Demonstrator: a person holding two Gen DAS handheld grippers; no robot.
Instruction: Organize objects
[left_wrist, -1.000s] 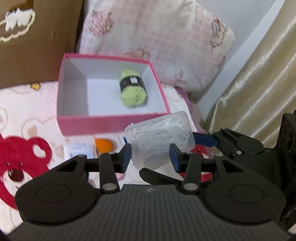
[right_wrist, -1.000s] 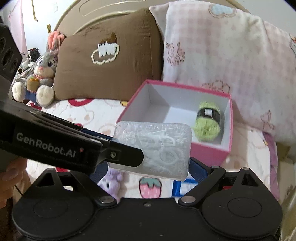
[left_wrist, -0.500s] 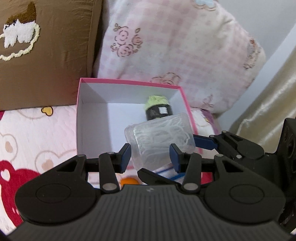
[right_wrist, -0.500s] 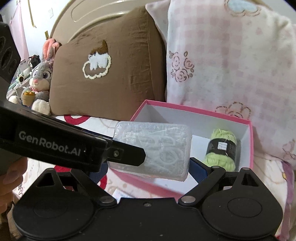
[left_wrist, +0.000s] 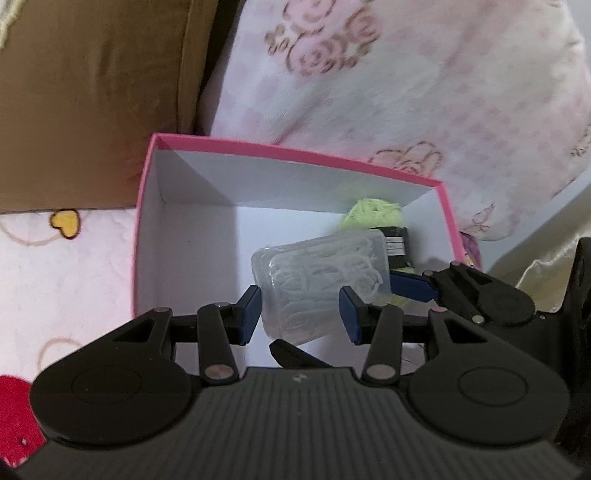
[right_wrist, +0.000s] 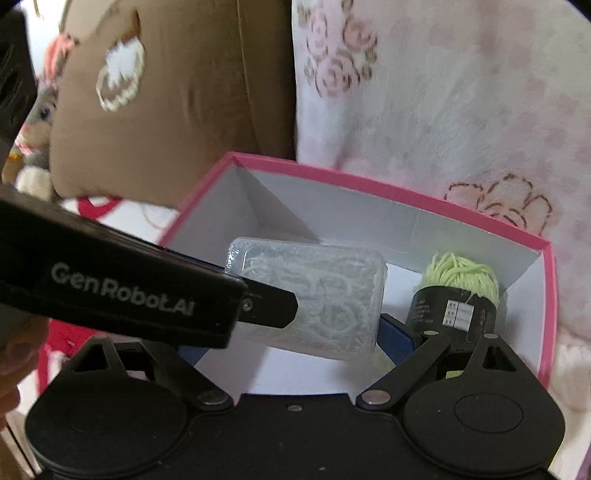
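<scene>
1. The step in hand looks like stowing: a clear plastic case (left_wrist: 321, 284) of white bits hangs over the open pink box (left_wrist: 295, 151), which sits on the bed against a brown pillow (left_wrist: 92, 103) and a pink checked pillow (left_wrist: 406, 81).
2. The left gripper (left_wrist: 299, 314) has its blue fingers (left_wrist: 248, 314) on either side of the case's near end, pinching it as far as I can judge.
3. The right gripper (right_wrist: 280, 343) comes in from the case's 3 o'clock side in the left view; one blue finger (right_wrist: 395, 339) shows at the case's lower right corner, the other is hidden, so I take it as a pinch across the case's length.
4. A green yarn ball (right_wrist: 458, 291) with a black band lies inside the box, at about 2 o'clock from the case.
5. The next move calls for lowering the case onto the bare white floor at 9 o'clock of the yarn, then spreading both pairs of fingers together so it drops flat.
</scene>
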